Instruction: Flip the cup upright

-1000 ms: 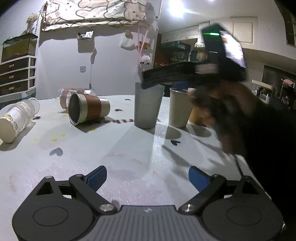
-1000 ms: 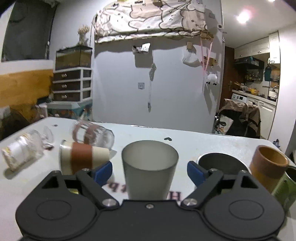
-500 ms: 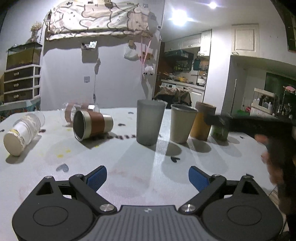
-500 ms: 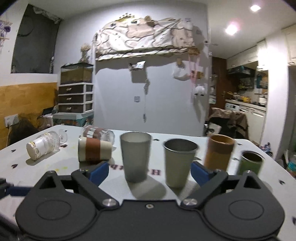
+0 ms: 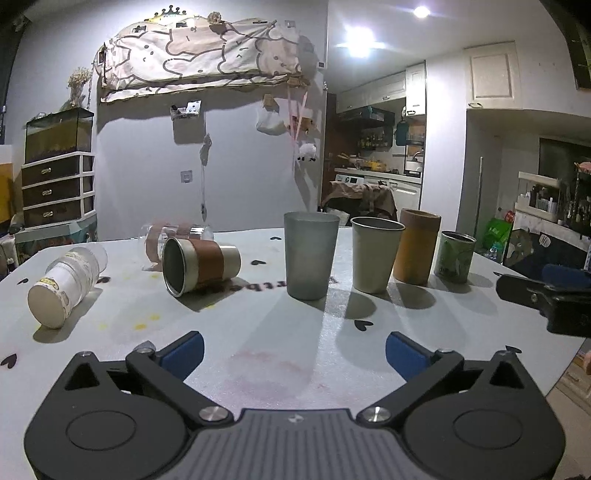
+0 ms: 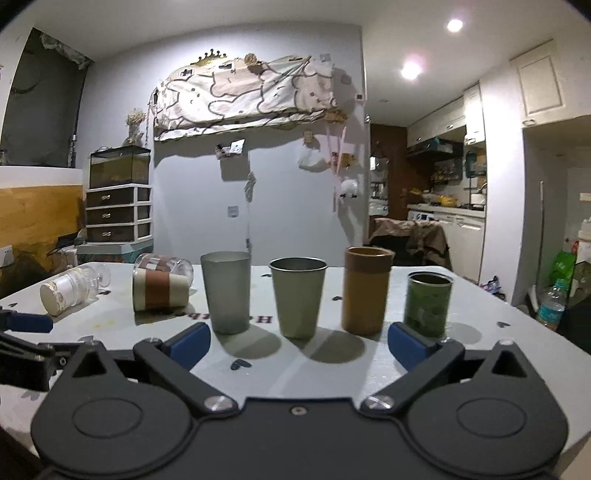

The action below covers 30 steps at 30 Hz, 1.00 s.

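Both grippers, L (image 5: pixel 293 349) & R (image 6: pixel 299 343), spread apart, holding nothing. Banded cup (image 5: pixel 199 266) on side; grey cup (image 5: pixel 310 254) upright on table (image 5: pixel 258 332).

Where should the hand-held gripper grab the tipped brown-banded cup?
Probably across the brown sleeve of the brown-banded cup, from above. It lies on its side, mouth facing the left hand-held gripper, so its round flanks are open; the glass sits close behind.

Dim room, lit by ceiling lamps (image 5: pixel 421 12) up and right of the claws, both flaring white. The upright cups (image 6: pixel 226 291) throw soft shadows toward the claws across the pale table (image 5: pixel 258 332). Both views stay sharp in the middle; fisheye bends walls at the edges, and corners go black.
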Motion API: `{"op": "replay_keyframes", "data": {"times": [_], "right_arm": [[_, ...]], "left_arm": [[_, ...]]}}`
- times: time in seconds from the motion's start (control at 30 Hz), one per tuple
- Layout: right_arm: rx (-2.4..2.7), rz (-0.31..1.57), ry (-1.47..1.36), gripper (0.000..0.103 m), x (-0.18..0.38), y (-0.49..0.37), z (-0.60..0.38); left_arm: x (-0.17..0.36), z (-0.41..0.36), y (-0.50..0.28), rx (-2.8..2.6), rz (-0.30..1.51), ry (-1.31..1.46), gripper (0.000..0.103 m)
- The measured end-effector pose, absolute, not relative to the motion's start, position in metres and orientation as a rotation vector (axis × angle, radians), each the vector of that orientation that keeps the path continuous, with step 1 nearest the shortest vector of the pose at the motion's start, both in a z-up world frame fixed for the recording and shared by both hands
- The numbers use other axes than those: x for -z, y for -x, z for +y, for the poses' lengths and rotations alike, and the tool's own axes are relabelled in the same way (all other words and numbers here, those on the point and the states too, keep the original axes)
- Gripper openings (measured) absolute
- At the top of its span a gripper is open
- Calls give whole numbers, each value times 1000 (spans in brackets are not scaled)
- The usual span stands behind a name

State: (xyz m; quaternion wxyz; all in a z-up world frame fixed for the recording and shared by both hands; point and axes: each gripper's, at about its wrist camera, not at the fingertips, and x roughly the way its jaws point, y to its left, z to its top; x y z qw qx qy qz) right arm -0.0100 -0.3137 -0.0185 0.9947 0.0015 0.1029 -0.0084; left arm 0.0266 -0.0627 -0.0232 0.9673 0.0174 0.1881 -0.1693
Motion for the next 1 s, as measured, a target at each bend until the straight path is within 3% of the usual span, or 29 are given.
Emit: {"op": "replay_keyframes", "data": {"times": [1.0], "right_arm": [[-6, 176, 7, 103, 21, 29, -308]], "left_arm": [[13, -57, -9, 293, 288, -11, 103]]}}
